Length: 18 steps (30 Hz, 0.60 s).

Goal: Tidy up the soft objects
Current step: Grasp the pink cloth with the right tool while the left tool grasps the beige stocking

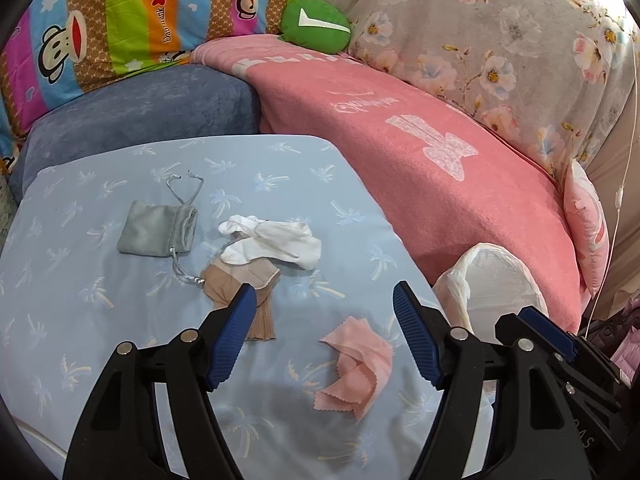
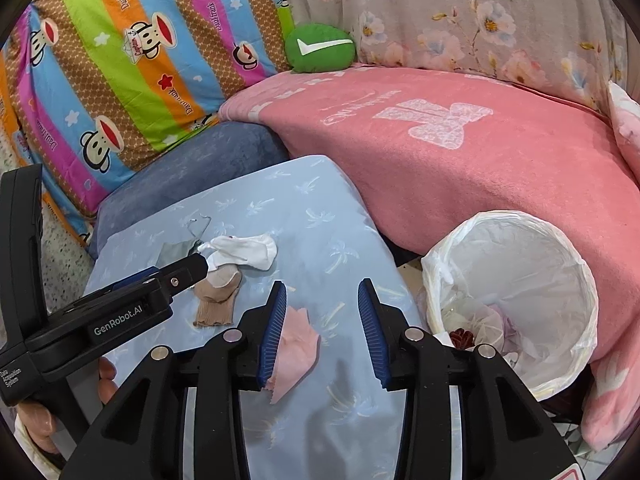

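Observation:
On the pale blue cushion lie a grey drawstring pouch, a pair of white socks, a beige sock and a crumpled pink cloth. My left gripper hovers open above the cushion, the beige sock by its left finger and the pink cloth below and between its fingers. In the right wrist view my right gripper is open too, with the pink cloth just behind its left finger. The left gripper's body crosses that view and hides part of the pouch.
A bin lined with a white bag stands right of the cushion, with scraps inside. A pink blanket, a blue-grey cushion, a striped cartoon pillow, a green plush and floral bedding lie behind.

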Each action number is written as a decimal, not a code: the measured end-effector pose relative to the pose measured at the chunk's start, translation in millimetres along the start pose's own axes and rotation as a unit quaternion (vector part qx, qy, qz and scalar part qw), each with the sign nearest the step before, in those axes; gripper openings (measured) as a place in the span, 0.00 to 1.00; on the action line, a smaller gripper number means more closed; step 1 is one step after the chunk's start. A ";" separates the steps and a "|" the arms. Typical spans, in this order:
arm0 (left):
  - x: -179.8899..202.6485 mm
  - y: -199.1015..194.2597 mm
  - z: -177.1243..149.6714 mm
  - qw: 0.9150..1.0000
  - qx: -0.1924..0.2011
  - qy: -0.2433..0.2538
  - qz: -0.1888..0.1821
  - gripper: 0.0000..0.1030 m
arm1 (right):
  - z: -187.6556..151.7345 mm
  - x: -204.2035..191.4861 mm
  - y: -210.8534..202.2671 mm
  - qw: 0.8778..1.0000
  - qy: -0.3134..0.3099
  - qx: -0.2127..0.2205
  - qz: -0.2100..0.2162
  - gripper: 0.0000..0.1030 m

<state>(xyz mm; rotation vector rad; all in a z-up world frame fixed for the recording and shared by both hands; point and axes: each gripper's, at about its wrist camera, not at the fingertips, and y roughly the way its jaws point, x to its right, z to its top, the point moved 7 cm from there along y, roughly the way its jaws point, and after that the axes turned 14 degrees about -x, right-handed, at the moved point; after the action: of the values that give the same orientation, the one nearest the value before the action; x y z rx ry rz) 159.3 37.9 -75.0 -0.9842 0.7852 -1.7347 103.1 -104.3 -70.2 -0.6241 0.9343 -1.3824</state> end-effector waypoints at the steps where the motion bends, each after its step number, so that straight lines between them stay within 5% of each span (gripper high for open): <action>1: -2.5 0.4 -0.2 1.000 -0.001 -0.002 0.001 0.66 | -0.9 -1.7 2.7 1.000 -0.001 -0.003 0.002 0.37; 18: -58.4 22.1 -17.8 0.998 -0.031 -0.041 0.036 0.74 | -27.6 -25.3 68.0 0.997 -0.026 -0.075 -0.003 0.44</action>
<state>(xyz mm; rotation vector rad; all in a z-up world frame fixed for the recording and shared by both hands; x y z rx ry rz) 165.5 86.7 -117.5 -1.0501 0.8166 -1.6054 118.0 -67.0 -136.6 -0.7734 1.0005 -1.3034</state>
